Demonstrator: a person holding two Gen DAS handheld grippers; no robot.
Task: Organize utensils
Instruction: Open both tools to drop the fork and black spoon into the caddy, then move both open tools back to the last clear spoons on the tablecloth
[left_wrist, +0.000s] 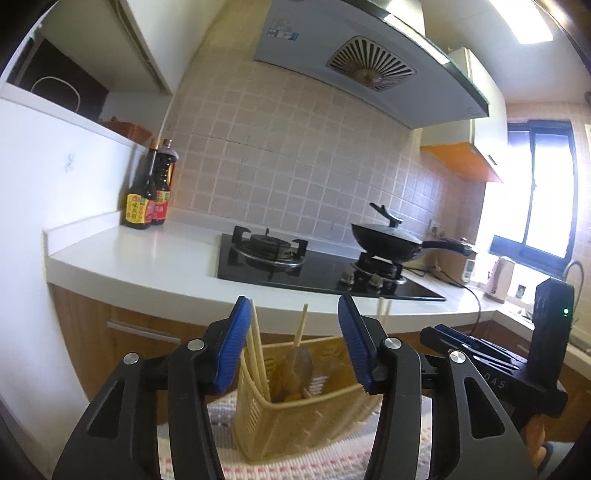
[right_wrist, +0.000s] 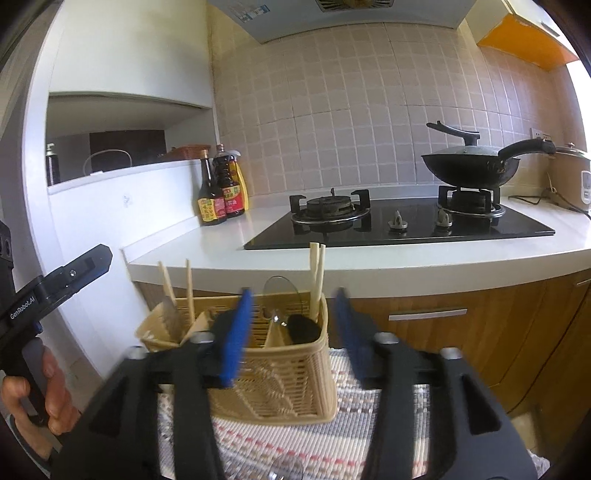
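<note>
Grippers poised over the utensil caddy

Chopsticks (right_wrist: 317, 278) stood upright in the right-hand compartment of the woven plastic caddy (right_wrist: 280, 373), which sat on a striped mat (right_wrist: 384, 402) below the counter's front edge. I held my left gripper (left_wrist: 295, 347) and right gripper (right_wrist: 291, 332) wide open, both empty, just short of the caddy. I judged the chopsticks light, stiff and slick, best pinched near mid-length. The glass lid (right_wrist: 279, 291) beside them looked fragile.
</note>
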